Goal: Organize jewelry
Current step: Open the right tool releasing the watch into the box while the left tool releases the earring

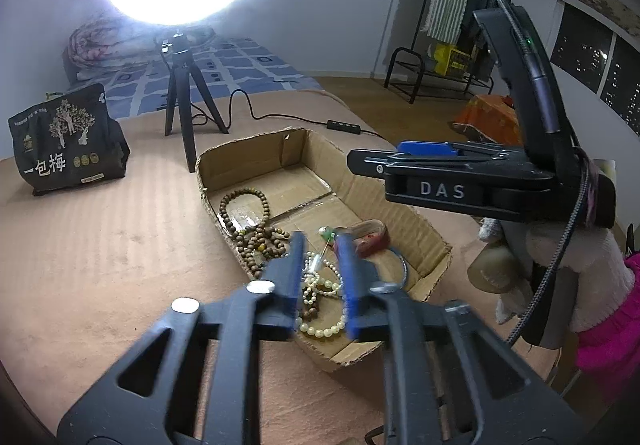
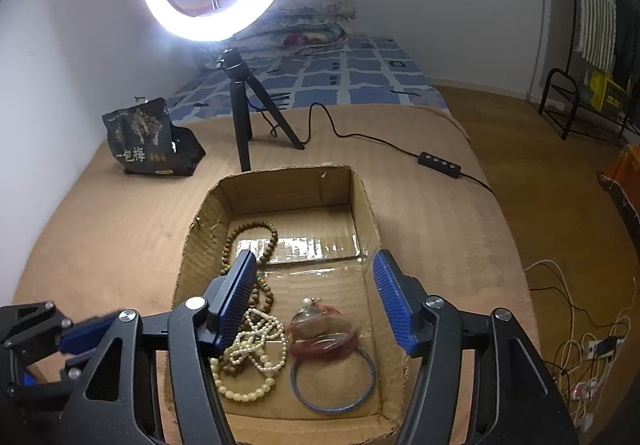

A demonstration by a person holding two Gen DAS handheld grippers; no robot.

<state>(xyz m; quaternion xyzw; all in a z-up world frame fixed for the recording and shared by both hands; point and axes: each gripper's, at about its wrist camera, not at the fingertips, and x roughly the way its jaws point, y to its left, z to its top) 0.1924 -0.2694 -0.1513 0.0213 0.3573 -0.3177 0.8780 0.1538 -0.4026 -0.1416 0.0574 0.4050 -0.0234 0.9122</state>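
Observation:
An open cardboard box (image 2: 362, 205) lies on the tan bed cover and holds the jewelry: a brown wooden bead string (image 2: 272, 241), a tangle of pearl and cream bead strands (image 2: 256, 361), a reddish bangle (image 2: 324, 337) and a blue-grey ring bangle (image 2: 334, 381). My right gripper (image 2: 314, 285) is open and empty, above the box over the jewelry. My left gripper (image 1: 320, 265) hovers over the box's near end, its blue pads a narrow gap apart with nothing between them; the pearls (image 1: 320, 285) lie below. The box (image 1: 400, 213) and wooden beads (image 1: 256, 229) also show in the left wrist view.
A ring light on a black tripod (image 2: 240, 117) stands behind the box, its cable and inline switch (image 2: 439, 164) running right. A black snack bag (image 2: 152, 141) sits at the back left. A blue checked bedsheet and folded quilt lie beyond. Floor cables lie at right (image 2: 580, 357).

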